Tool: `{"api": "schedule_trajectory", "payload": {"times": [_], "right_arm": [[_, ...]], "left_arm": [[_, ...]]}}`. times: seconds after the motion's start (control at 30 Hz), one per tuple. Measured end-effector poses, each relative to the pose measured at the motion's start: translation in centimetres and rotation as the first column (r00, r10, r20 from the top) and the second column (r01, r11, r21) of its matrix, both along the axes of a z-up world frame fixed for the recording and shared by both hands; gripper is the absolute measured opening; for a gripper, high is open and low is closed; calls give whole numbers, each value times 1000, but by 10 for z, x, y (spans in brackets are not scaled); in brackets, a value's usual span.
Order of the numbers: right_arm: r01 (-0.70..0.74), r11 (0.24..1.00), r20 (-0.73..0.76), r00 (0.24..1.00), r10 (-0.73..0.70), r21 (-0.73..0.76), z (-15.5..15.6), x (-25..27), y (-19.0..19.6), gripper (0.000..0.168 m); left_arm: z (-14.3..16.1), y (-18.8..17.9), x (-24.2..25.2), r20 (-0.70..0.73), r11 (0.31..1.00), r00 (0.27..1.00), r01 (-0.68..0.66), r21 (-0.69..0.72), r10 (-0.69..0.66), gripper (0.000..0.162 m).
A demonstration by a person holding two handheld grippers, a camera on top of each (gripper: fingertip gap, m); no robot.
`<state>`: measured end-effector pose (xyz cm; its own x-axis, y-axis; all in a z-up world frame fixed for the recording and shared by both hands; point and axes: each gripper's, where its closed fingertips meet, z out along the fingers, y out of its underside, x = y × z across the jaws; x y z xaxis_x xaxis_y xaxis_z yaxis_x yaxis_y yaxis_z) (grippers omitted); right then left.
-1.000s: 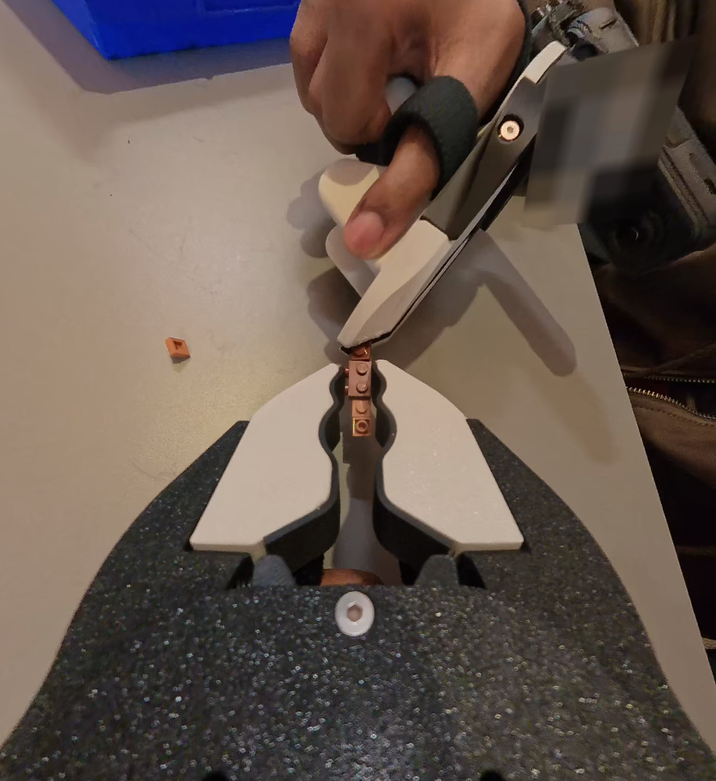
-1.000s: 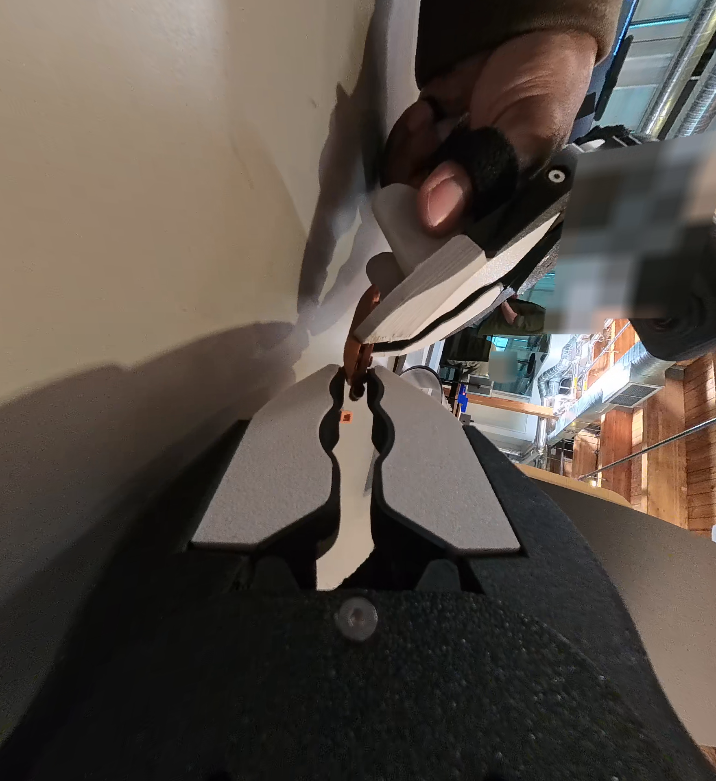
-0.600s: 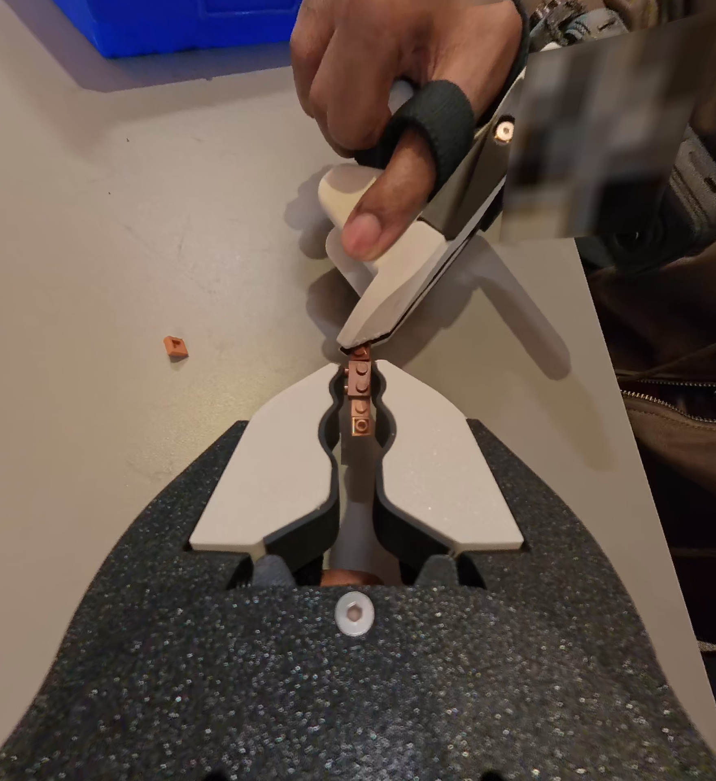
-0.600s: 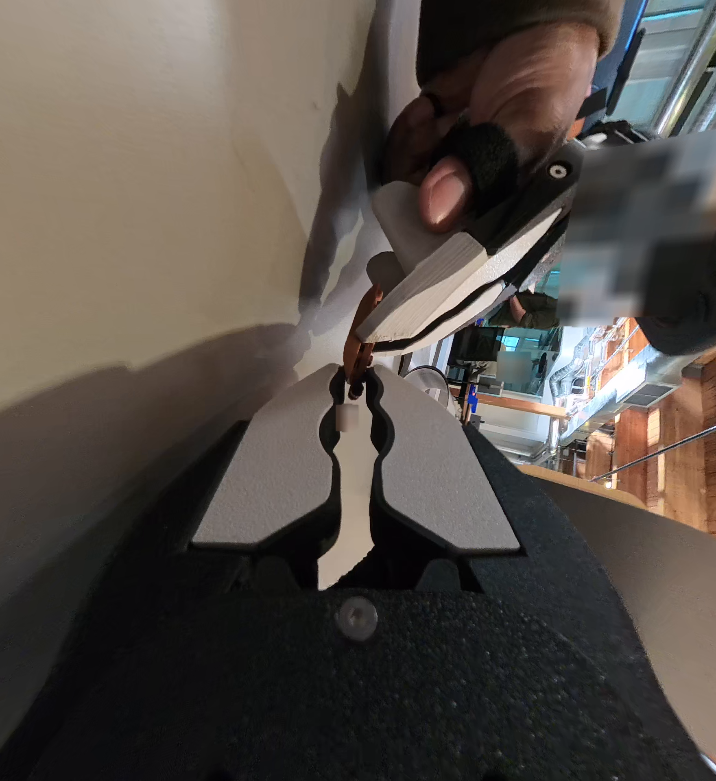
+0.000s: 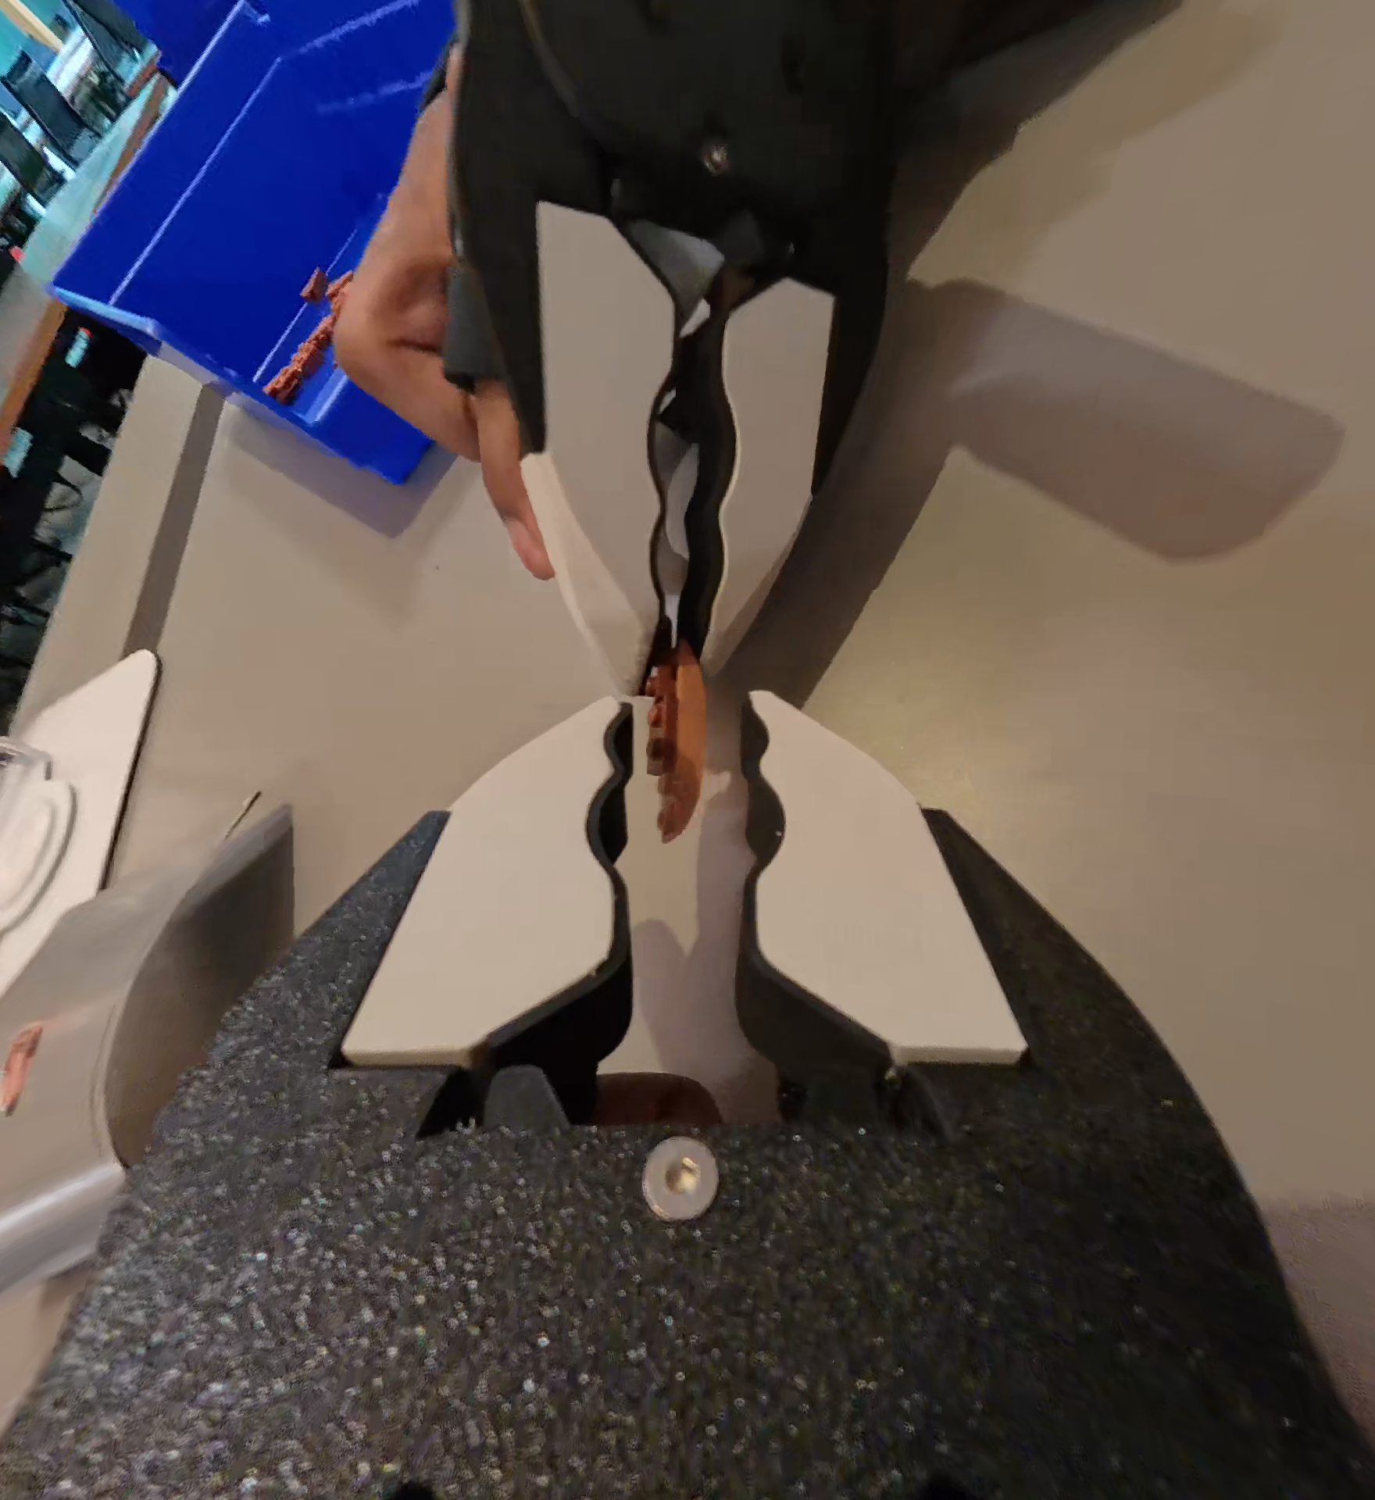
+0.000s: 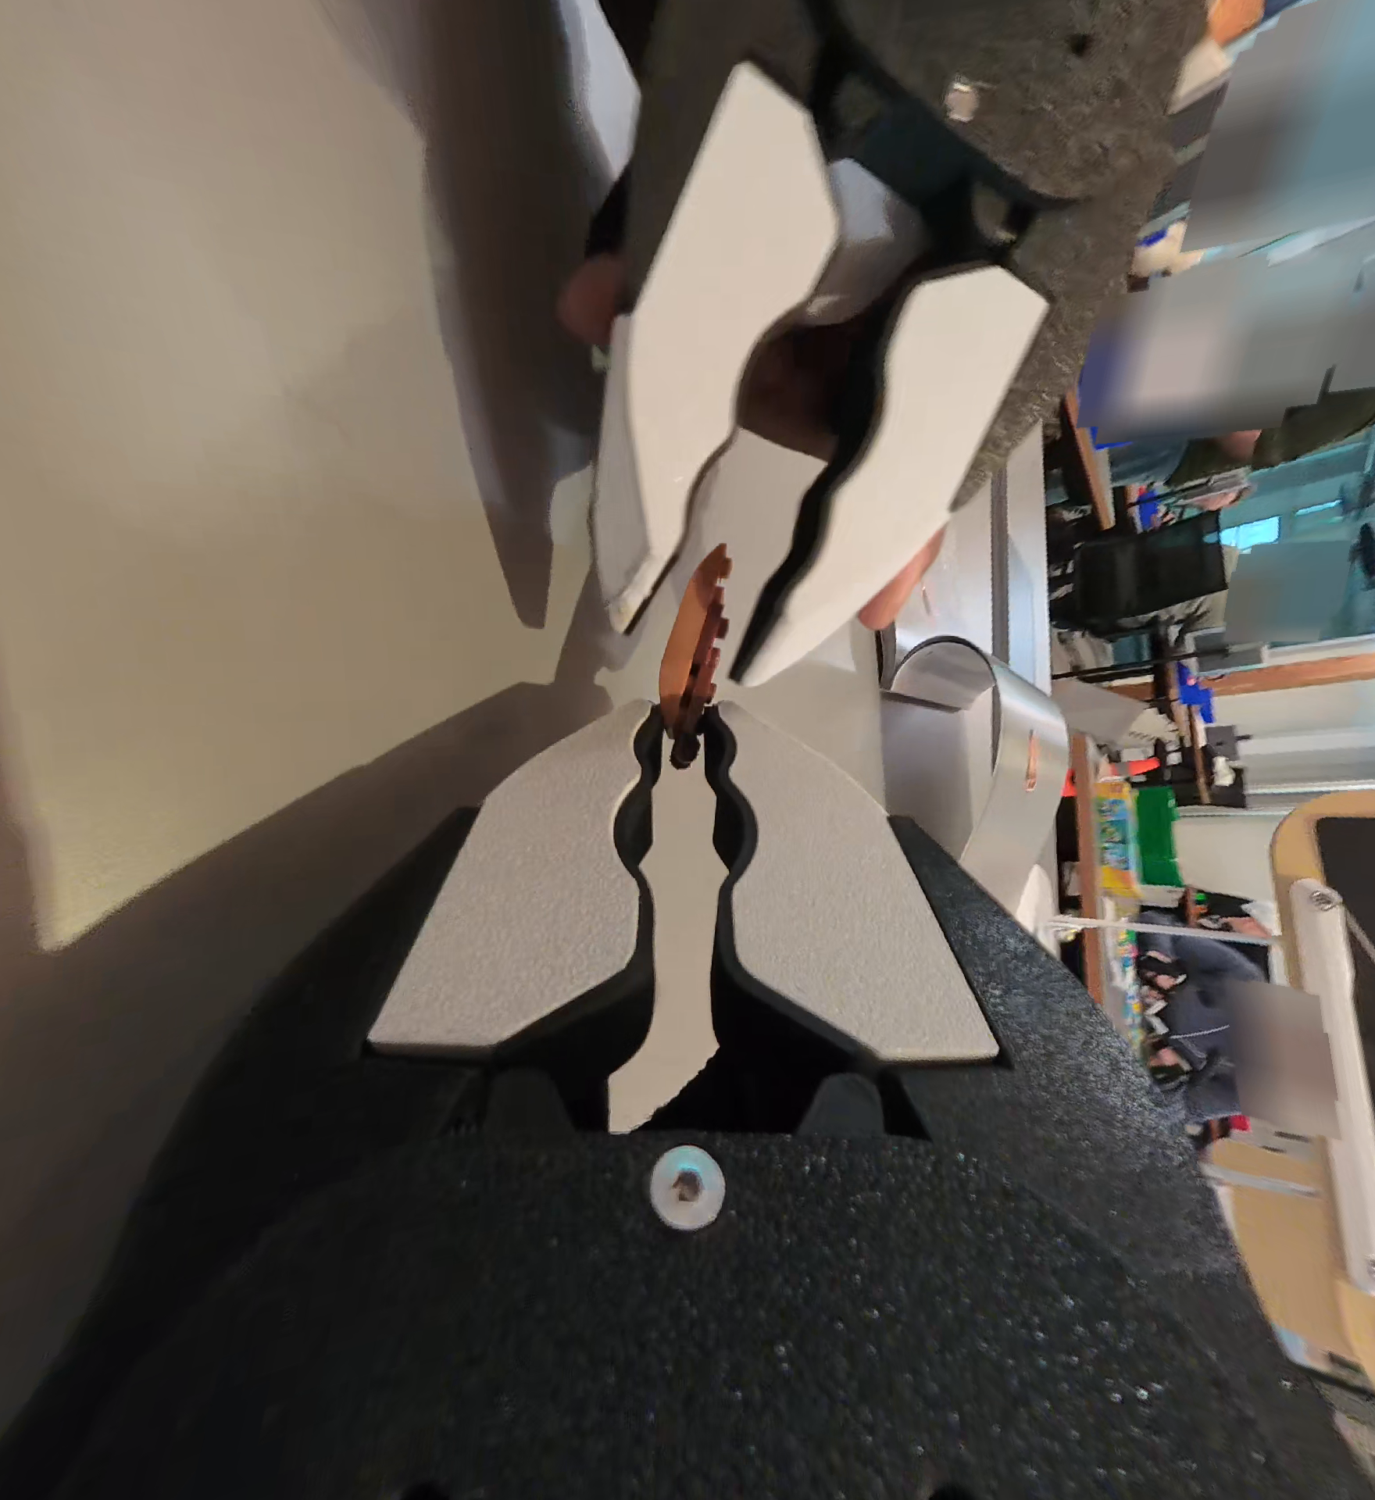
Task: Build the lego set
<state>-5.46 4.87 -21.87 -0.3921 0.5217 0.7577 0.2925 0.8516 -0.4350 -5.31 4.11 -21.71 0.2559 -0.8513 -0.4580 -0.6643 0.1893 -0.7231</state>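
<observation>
Right gripper (image 6: pixel 683 714) pinches brown lego strip (image 6: pixel 692 649); left gripper (image 5: pixel 688 710) gapes around it, seemingly untouching, blue bin (image 5: pixel 246 243) behind.

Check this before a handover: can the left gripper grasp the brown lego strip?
Probably yes: the left gripper is open and the brown lego strip sits between its fingers. The right gripper, shut on the strip's far end, leaves the near end free.

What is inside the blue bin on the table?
Several reddish-brown lego pieces show inside the blue bin. The person's hand covers the rest of its inside.
</observation>
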Motion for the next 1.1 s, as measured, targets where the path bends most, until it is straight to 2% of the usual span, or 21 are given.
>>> {"api": "schedule_trajectory", "payload": {"times": [0.2,0.4,0.73,0.97,1.1], "right_arm": [[12,999,8,1000,-12,-38,0,0,1,9],[21,998,-1,1000,-21,-51,2,-1,4,10],[13,999,-26,1000,-14,-45,6,-3,3,10],[26,999,-78,997,-27,-21,13,-4,6,13],[31,996,-91,995,-39,-90,18,0,10,21]], "left_arm": [[2,7,2,-55,987,998,4,163,5,16],[4,8,3,-91,969,996,15,247,8,13],[9,7,2,-86,968,996,13,249,9,12],[14,10,0,-21,978,999,-25,209,30,11],[19,13,-4,26,980,998,-59,190,55,12]]}}
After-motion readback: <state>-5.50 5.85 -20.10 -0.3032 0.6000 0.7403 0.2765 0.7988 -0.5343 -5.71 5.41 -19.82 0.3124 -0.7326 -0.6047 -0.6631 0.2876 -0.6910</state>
